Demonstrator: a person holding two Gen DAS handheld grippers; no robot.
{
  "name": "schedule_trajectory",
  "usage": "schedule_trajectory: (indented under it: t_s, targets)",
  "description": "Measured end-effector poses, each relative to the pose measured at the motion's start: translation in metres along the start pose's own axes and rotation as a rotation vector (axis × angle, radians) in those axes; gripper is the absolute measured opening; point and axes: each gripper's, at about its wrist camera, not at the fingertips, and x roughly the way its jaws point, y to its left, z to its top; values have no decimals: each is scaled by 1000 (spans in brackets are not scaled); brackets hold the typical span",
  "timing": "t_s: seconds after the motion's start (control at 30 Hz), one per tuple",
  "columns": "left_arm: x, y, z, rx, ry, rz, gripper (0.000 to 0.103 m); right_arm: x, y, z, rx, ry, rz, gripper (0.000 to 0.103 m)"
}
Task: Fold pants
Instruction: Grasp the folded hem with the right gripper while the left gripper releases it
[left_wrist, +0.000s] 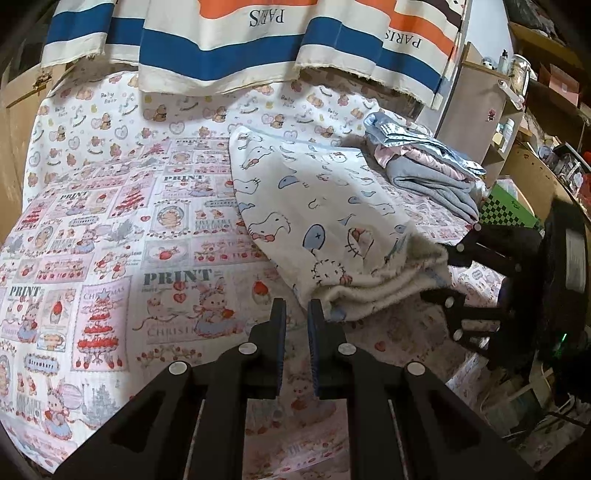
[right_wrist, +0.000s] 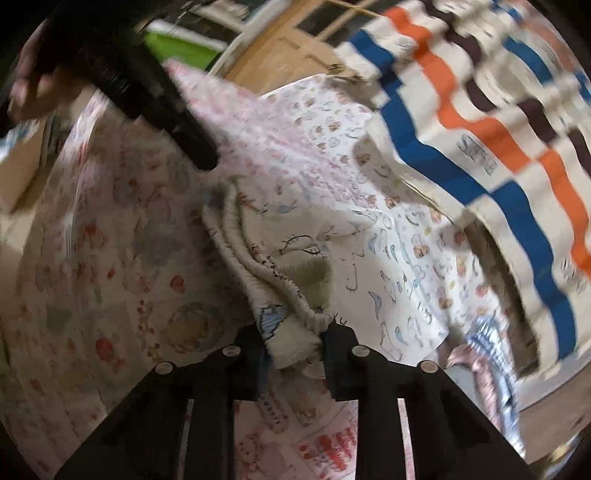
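Your right gripper (right_wrist: 293, 350) pinches the ribbed waistband end of the pants (left_wrist: 317, 210), which lie on the printed bedsheet (left_wrist: 110, 240) beside a folded pile (left_wrist: 432, 170). Your left gripper (left_wrist: 297, 314) hangs just short of that edge, jaws nearly closed on nothing. You look to be starting a fold; next, carry the gripped end over evenly. The right view is blurred, and the legs' far end is hard to make out.
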Motion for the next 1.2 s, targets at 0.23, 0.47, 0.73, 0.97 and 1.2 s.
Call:
schedule_trajectory:
  t_s: [0.23, 0.47, 0.73, 0.97, 1.2]
  targets:
    - [12, -13, 3, 117, 13, 50, 25, -1, -77, -11, 502, -65, 119, 22]
    - [30, -17, 28, 202, -27, 29, 44, 9, -99, -21, 620, -102, 296, 22]
    - [39, -35, 40, 420, -60, 34, 62, 7, -105, -32, 639, -117, 369, 22]
    - [39, -43, 42, 590, -91, -36, 77, 8, -107, -34, 579, -91, 439, 22]
    - [62, -44, 56, 573, 7, -150, 17, 9, -107, -29, 558, -86, 443, 22]
